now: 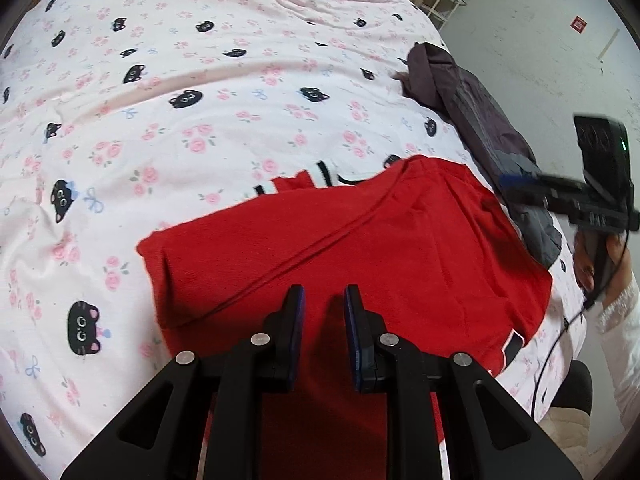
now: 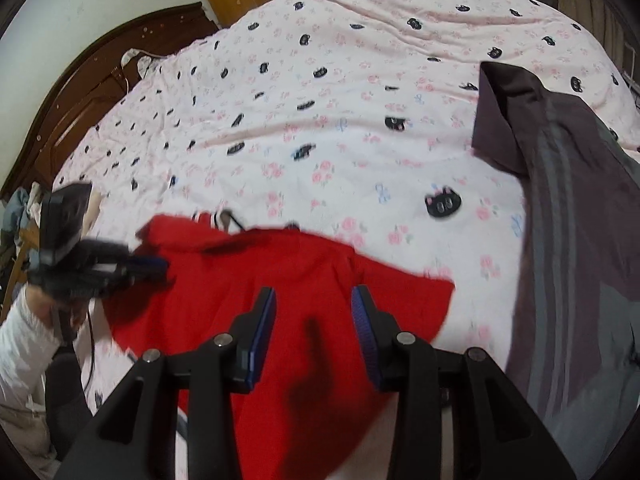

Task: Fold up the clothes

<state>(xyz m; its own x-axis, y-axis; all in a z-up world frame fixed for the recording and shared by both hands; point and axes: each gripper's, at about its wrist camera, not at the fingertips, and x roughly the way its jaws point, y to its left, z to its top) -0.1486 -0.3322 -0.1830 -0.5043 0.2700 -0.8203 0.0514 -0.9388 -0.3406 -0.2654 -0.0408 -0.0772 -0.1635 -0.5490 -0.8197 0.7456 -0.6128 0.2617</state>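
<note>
A red garment (image 1: 360,248) lies flat on the bed, folded over with a diagonal seam across it; black-and-white trim shows at its far edge. My left gripper (image 1: 324,294) hovers over its near part, jaws narrowly open, only cloth seen below the gap. My right gripper (image 2: 314,294) stands open over the same red garment (image 2: 280,300), nothing between its fingers. In the left wrist view the right gripper (image 1: 516,186) is off the garment's right edge. In the right wrist view the left gripper (image 2: 156,266) is blurred at the garment's left edge.
A dark purple and grey garment (image 2: 560,200) lies along the bed's right side, also seen as a dark garment (image 1: 480,120). The pink sheet (image 1: 200,120) with cats and roses covers the bed. A wooden headboard (image 2: 80,100), a white wire rack (image 1: 444,0), a white sleeve (image 1: 620,340).
</note>
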